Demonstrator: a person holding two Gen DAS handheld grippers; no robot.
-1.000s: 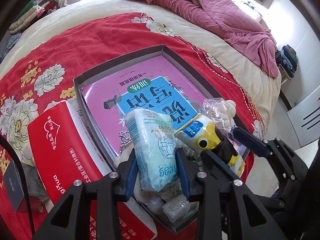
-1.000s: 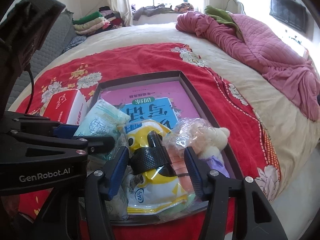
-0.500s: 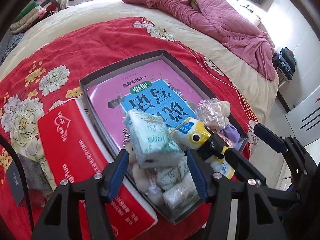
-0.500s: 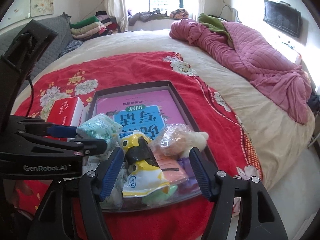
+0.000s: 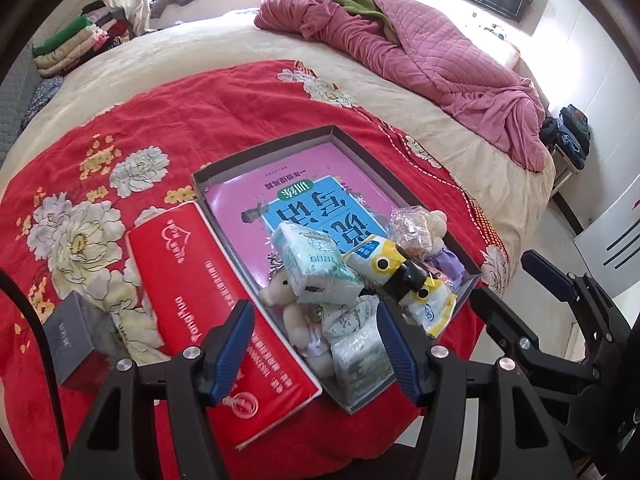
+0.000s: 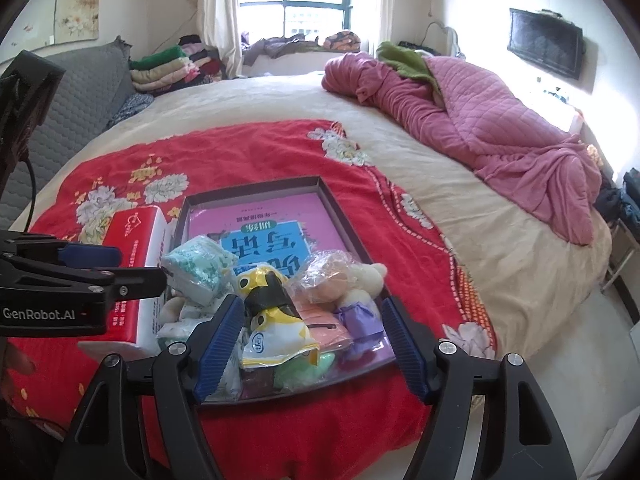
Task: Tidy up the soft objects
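Bed (image 6: 460, 208), large, cream cover, carrying a red floral blanket (image 6: 248, 160) spread over its near part. On the blanket: shallow dark tray (image 5: 332, 130) lined with a pink-and-blue book (image 5: 304, 196); soft objects heaped in the tray's near end. Heap contents: mint tissue pack (image 5: 316, 264) tilted on top of a small plush animal (image 5: 280, 292); yellow-and-white packet (image 5: 404, 280) with a black band, lying beside it; plush toy in clear wrap (image 6: 344, 276); purple cloth item (image 6: 360, 320); further tissue packs (image 5: 360, 356) at the near edge. Red tissue box (image 5: 216, 304) just beside the tray's left wall; small grey box (image 5: 68, 336) near it on the blanket. Crumpled pink quilt (image 6: 480, 120) with a green cloth at the bed's far right. Room: window with curtains, folded clothes stacked at far left, grey padded headboard, wall-mounted television (image 6: 546, 50), framed floral picture. Left gripper (image 5: 316, 344): jaws opening, above the heap, nothing pressed between them. Right gripper (image 6: 312, 344): jaws opening, the yellow packet seen between them, untouched.
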